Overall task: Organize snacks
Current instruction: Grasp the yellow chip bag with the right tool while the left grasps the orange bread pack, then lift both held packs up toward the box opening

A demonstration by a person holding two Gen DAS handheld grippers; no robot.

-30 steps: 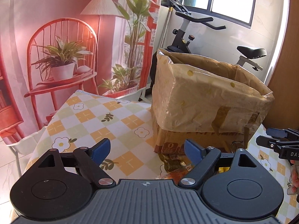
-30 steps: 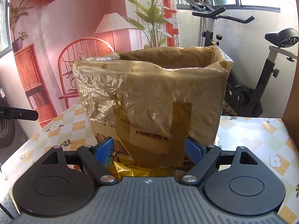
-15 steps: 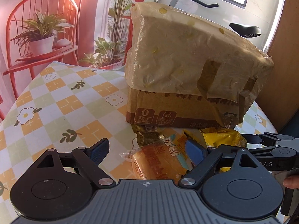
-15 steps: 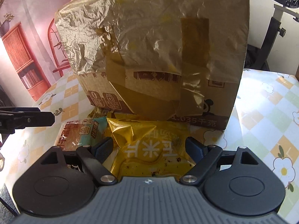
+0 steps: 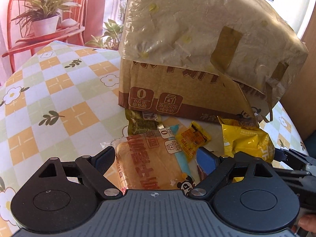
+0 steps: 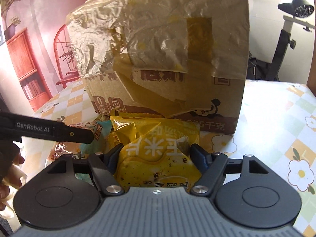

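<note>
A bread packet (image 5: pixel 146 164) with orange print lies on the table, and my left gripper (image 5: pixel 155 158) stands open around it, one finger on each side. Just beyond it are a small orange-yellow sachet (image 5: pixel 192 138) and an olive-green packet (image 5: pixel 144 121). A yellow snack bag (image 6: pixel 158 158) lies between the open fingers of my right gripper (image 6: pixel 157 154); the same yellow bag (image 5: pixel 246 140) sits to the right in the left wrist view. Behind the snacks stands a cardboard box (image 5: pixel 177 90) lined with a crinkled plastic bag (image 5: pixel 197 29); its inside is hidden.
The table wears a checkered flower cloth (image 5: pixel 59 98), bare on the left and the cloth (image 6: pixel 276 118) bare on the right of the box. The left gripper's finger (image 6: pixel 49 130) and a hand (image 6: pixel 11 169) are close on the right gripper's left. An exercise bike (image 6: pixel 286 29) stands behind the table.
Both grippers have dropped down and forward from box height to the snacks in front of the box. Each open gripper now straddles a packet. The snacks have not moved.
</note>
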